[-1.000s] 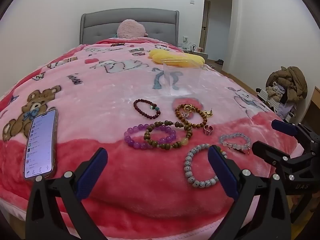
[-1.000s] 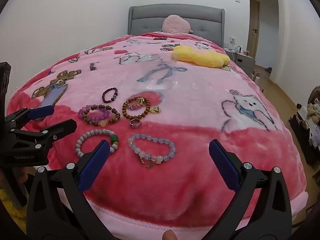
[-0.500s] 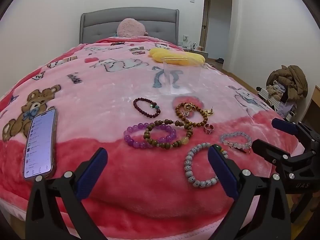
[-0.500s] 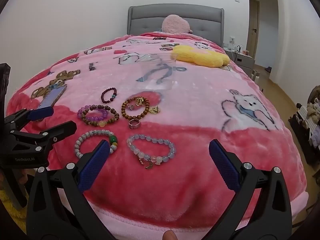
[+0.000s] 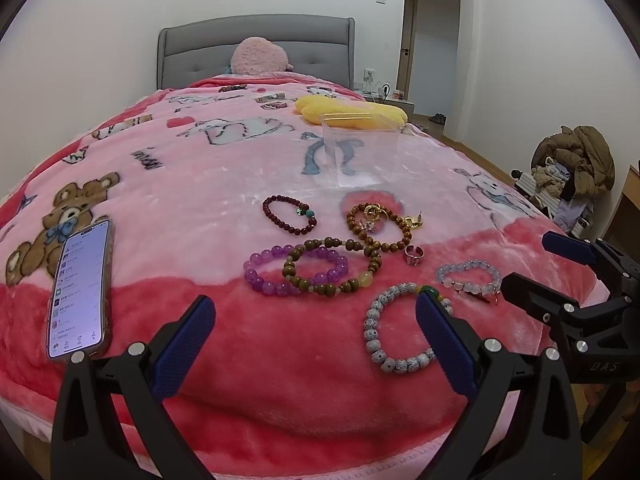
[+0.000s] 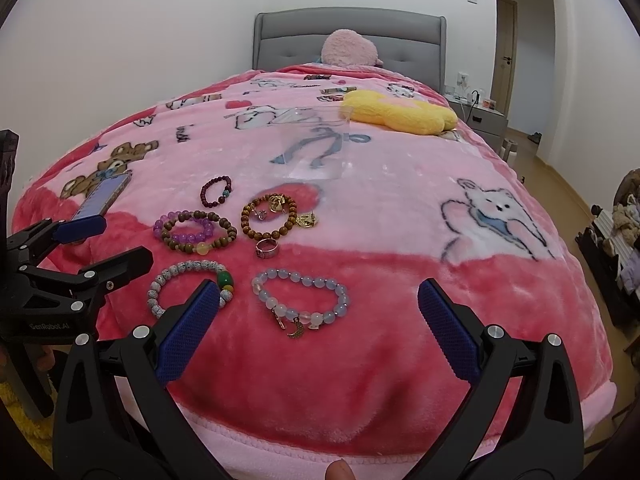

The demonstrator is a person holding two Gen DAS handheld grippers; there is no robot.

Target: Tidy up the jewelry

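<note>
A bedroom is shown; a pink cartoon-print blanket (image 5: pixel 200 184) covers the bed, and all jewelry is laid out on it ahead of both grippers. Compared with the frames from a second ago, almost nothing is changed: both views are shifted only slightly toward the pieces, and no item is displaced. The left gripper (image 5: pixel 316 336) is held wide open and empty, low over the near edge; the white speckled bracelet (image 5: pixel 394 332) lies just ahead of its right finger, and the purple bracelet (image 5: pixel 296 270) overlapped by the brown-green bracelet (image 5: pixel 332 266) lies ahead between the fingers. The right gripper (image 6: pixel 316 320) is likewise spread open and empty, with the pale blue bracelet (image 6: pixel 302 298) directly ahead between its fingers. The ring (image 6: pixel 267 249), the brown bead bracelet with gold charms (image 6: pixel 270 216) and the dark red bracelet (image 6: pixel 216 192) lie farther ahead, and the clear plastic container (image 5: pixel 362 150) stands beyond them. A phone (image 5: pixel 80 292) lies left of the left gripper. Judgement: sorting is not yet begun; an approach is under way, nearest pieces being the probable first picks.
</note>
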